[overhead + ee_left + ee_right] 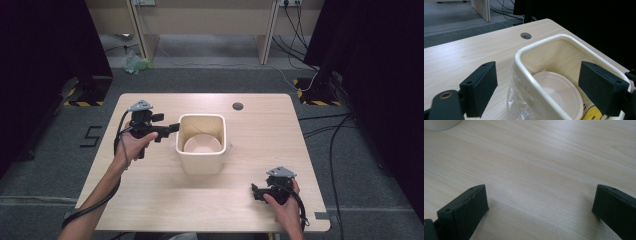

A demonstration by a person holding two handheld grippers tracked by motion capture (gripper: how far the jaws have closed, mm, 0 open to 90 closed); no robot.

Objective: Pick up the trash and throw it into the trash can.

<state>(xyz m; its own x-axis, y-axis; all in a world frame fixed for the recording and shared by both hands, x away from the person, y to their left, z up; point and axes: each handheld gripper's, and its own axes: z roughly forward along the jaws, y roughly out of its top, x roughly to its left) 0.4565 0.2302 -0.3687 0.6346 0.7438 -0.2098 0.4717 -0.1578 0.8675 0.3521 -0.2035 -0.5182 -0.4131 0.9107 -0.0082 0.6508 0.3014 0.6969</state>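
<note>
The left gripper (172, 127) is held level just left of the cream bin (201, 165), its jaws pointing right at the bin's left wall. The left hand (131, 146) wraps the handle from below, forearm running up from the lower left corner of the table (260, 125). In the left gripper view its jaws stand wide apart, straddling the bin's near rim (529, 75), one outside, one over the inside, clamping nothing. A clear plastic liner (519, 110) hangs over that rim. Inside the bin lies a pale round bowl (202, 145).

Well to the right of the bin and nearer the person, the right gripper (254, 192) rests low on the table, held by the right hand (282, 205), jaws pointing left. Its jaws are spread wide over bare wood.
</note>
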